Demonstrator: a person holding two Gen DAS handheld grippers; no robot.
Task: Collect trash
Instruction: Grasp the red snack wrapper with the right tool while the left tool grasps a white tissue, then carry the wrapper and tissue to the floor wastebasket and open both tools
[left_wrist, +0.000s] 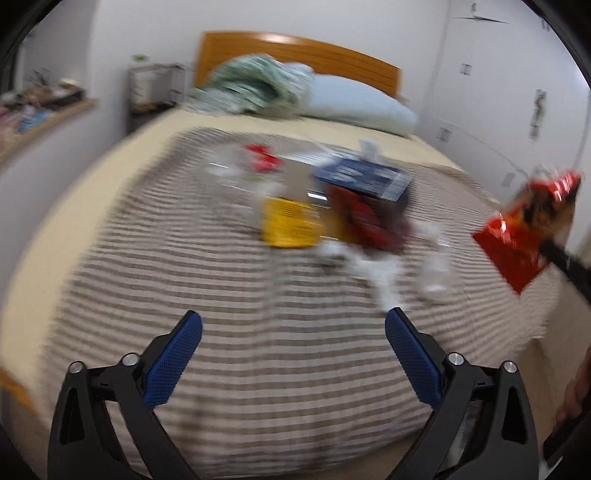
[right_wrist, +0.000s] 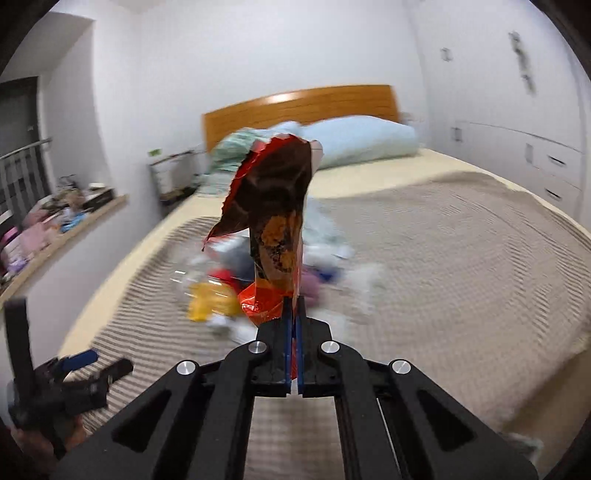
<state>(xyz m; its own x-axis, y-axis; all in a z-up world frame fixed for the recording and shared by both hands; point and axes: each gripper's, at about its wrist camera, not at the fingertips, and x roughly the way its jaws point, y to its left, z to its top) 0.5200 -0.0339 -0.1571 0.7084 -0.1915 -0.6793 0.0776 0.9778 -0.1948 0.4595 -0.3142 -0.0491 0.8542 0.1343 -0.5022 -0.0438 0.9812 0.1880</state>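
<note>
My right gripper (right_wrist: 294, 306) is shut on the bottom edge of a red and brown snack bag (right_wrist: 277, 221), which stands up above the bed. In the left wrist view the same bag (left_wrist: 524, 229) hangs at the right edge. A blurred pile of trash lies mid-bed: a yellow packet (left_wrist: 290, 221), a dark red wrapper (left_wrist: 369, 221), a blue box (left_wrist: 365, 177), white tissues (left_wrist: 373, 266) and a small red wrapper (left_wrist: 262, 157). My left gripper (left_wrist: 293, 325) is open over the striped blanket (left_wrist: 221, 295), short of the pile, with nothing between its blue pads (left_wrist: 173, 362).
The bed has a wooden headboard (left_wrist: 295, 55), a pale blue pillow (left_wrist: 362, 107) and a crumpled green blanket (left_wrist: 255, 85). A cluttered window ledge (right_wrist: 55, 229) and a nightstand (left_wrist: 155, 92) stand on the left. White wardrobe doors (right_wrist: 517, 129) line the right.
</note>
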